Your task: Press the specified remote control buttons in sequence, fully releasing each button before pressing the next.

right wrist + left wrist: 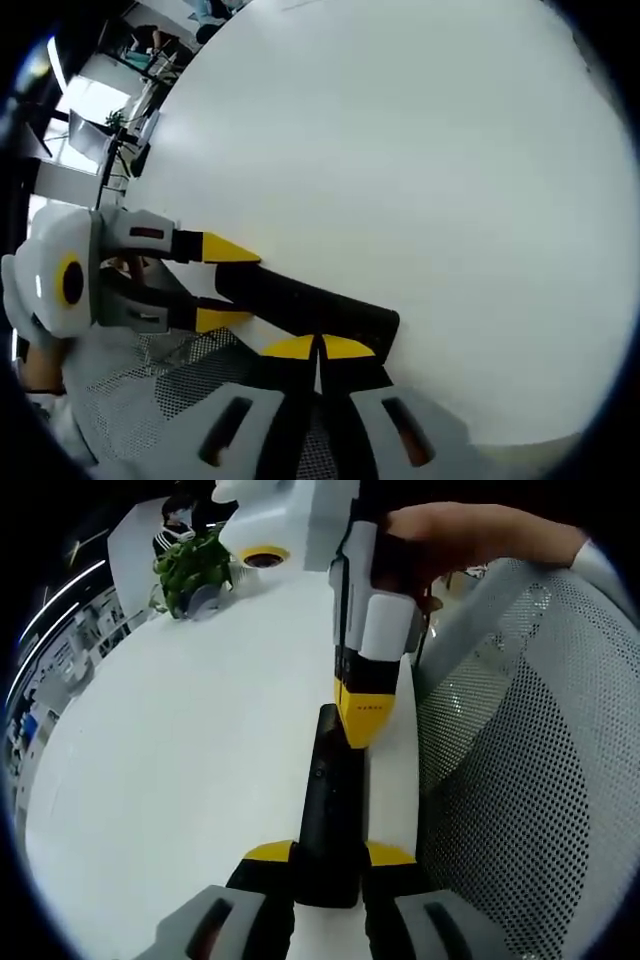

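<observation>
Remote control [328, 815] clamped between left gripper [330, 865] jaws; right gripper [318, 347], jaws together, presses its far end.
Slip risk: the closed tip could skid sideways onto a neighbouring button.

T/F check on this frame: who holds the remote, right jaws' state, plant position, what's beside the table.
1. The left gripper clamps the black remote. True.
2. The right gripper has its jaws wide open. False: its yellow tips meet, shut, at the remote.
3. A potted plant stands at the far end of the white table. True.
4. A wooden stool stands beside the table. False: it is a grey mesh chair.
</observation>
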`<state>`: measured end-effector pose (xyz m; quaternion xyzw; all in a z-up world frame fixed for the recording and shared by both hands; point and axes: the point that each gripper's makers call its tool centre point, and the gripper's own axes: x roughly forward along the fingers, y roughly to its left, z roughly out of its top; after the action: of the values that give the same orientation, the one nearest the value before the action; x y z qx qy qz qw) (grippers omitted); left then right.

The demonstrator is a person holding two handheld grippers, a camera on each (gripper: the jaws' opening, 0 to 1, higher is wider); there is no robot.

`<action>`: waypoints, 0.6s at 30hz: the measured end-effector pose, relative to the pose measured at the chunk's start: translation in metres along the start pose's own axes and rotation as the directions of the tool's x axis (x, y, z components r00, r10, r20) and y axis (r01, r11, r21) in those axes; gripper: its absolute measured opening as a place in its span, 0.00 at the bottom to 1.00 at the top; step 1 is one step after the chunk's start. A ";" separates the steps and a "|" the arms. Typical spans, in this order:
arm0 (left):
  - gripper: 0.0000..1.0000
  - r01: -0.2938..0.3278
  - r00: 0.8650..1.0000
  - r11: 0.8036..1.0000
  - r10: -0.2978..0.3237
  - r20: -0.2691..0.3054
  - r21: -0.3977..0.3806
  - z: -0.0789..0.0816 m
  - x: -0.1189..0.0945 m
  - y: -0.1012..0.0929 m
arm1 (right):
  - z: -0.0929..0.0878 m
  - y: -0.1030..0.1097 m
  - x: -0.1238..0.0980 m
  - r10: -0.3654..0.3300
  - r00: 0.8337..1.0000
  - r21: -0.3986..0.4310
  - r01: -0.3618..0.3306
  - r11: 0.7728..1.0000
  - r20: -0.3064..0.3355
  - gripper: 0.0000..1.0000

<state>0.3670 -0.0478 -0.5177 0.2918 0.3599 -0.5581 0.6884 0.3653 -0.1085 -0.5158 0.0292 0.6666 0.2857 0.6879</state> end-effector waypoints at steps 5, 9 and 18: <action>0.25 -0.001 1.000 1.000 0.001 -0.003 0.002 0.000 0.000 0.000 | 0.000 0.000 0.001 -0.037 0.999 -0.044 0.037 0.998 -0.001 0.00; 0.25 0.000 1.000 1.000 0.000 -0.003 0.003 0.000 0.000 0.000 | 0.000 -0.002 0.000 -0.032 1.000 -0.028 0.032 0.999 0.002 0.00; 0.25 0.001 1.000 1.000 -0.001 -0.001 0.008 0.000 0.000 0.000 | 0.001 -0.001 -0.001 -0.019 1.000 -0.034 0.020 0.999 0.005 0.00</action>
<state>0.3673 -0.0478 -0.5177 0.2947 0.3584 -0.5595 0.6868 0.3667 -0.1096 -0.5157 0.0117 0.6602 0.2902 0.6926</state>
